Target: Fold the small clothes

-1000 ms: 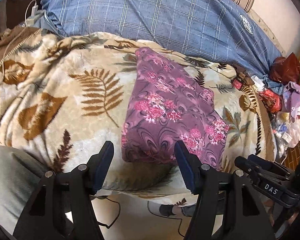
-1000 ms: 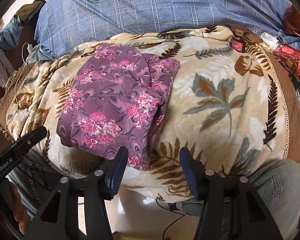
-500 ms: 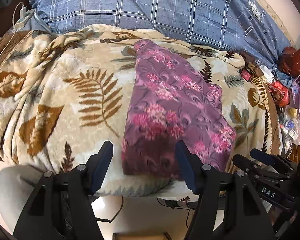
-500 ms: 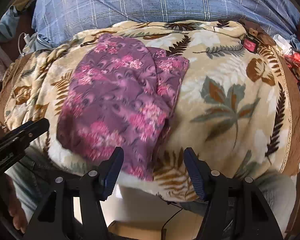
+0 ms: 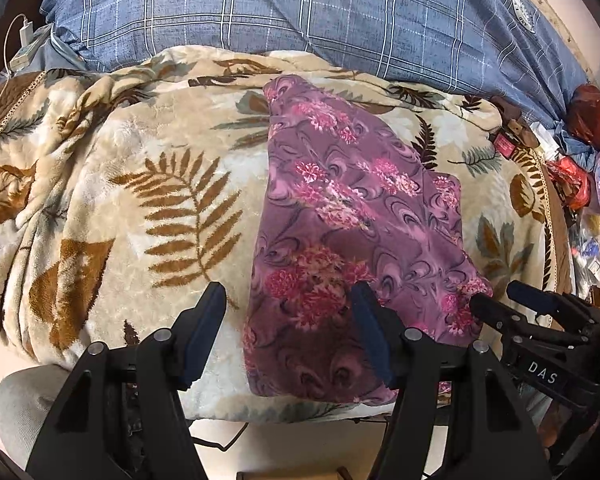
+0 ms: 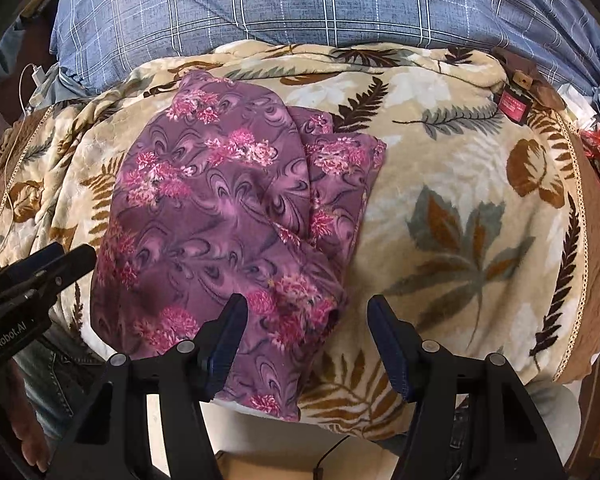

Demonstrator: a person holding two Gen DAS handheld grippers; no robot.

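A purple garment with pink flowers [image 5: 340,232] lies folded lengthwise on a beige leaf-print blanket [image 5: 140,184]. It also shows in the right wrist view [image 6: 228,220], with a narrower layer sticking out on its right side. My left gripper [image 5: 286,316] is open and empty, its jaws over the garment's near left corner. My right gripper [image 6: 306,328] is open and empty over the garment's near right corner. Each gripper shows at the edge of the other's view, the right one [image 5: 540,320] and the left one [image 6: 32,276].
A blue checked cover [image 5: 300,12] lies behind the blanket [image 6: 460,200]. A white charger and cable [image 5: 24,46] sit at the far left. Red bags and small clutter [image 5: 580,168] pile at the right edge. The blanket's near edge drops off just under the grippers.
Both grippers have moved forward and lower toward the garment's near edge, still open. The garment has not moved.
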